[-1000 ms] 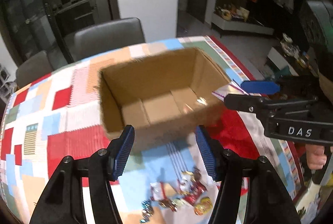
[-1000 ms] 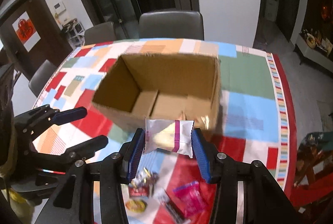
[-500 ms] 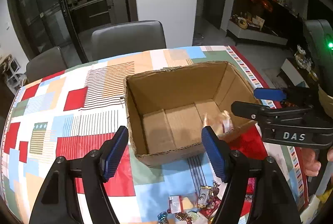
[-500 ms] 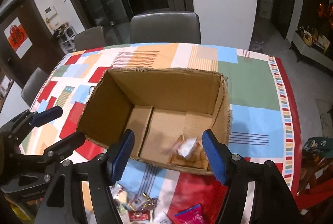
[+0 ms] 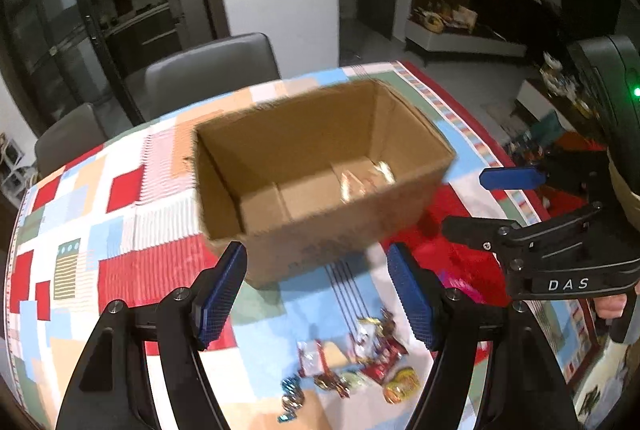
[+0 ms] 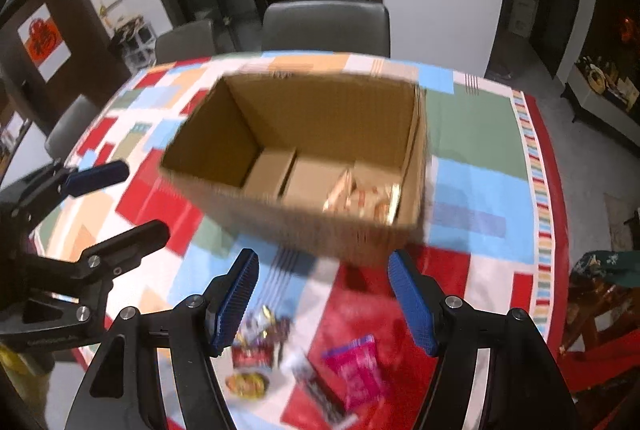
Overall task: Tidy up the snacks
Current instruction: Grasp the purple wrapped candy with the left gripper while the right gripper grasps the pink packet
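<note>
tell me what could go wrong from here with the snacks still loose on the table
1. The small wrapped candies lie bunched together, so an open left tool might pinch several or let a shiny wrapper slip.
2. The right tool works beside the left one, so both reaching into the same pile may collide.
3. The pink packet lies near the table's front edge and a nudge could slide it off.

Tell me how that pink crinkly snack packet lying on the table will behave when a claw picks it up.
The pink crinkly snack packet looks like thin film, so it will probably flex and sag rather than stay stiff. It seems flat and small, so likely light. Its glossy surface may slip between the pads unless it is pinched squarely.
</note>
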Tool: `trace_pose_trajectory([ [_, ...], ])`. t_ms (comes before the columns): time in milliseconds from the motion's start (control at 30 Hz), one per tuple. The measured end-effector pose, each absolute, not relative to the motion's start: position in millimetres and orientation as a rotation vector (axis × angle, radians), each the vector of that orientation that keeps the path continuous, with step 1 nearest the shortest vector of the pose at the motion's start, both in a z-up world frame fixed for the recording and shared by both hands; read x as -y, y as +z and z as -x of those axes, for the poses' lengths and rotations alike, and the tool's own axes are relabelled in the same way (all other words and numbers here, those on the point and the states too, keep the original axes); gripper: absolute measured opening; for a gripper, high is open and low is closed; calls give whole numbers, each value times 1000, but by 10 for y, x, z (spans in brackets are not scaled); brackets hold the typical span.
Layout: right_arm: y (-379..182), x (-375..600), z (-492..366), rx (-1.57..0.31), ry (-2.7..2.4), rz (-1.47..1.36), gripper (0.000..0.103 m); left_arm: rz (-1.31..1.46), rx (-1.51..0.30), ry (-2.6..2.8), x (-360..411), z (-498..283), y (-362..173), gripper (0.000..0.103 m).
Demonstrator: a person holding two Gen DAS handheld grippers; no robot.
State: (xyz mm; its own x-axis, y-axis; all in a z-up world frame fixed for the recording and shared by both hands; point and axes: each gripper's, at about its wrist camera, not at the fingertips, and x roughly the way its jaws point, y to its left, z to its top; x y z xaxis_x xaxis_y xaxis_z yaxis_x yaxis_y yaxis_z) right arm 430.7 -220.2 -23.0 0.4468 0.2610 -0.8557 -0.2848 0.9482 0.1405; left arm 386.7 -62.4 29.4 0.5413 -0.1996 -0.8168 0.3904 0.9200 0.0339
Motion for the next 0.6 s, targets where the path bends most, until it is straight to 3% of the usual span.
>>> trace_pose_trajectory([
  [233,-471,2349,-4076,-1146,333,46,68,-268,-1010,-413,831,-3693,58,71],
  [600,-866,2442,-3897,-1266,360,34,68,-284,-1180,-532,1047,-3601,-412,61],
])
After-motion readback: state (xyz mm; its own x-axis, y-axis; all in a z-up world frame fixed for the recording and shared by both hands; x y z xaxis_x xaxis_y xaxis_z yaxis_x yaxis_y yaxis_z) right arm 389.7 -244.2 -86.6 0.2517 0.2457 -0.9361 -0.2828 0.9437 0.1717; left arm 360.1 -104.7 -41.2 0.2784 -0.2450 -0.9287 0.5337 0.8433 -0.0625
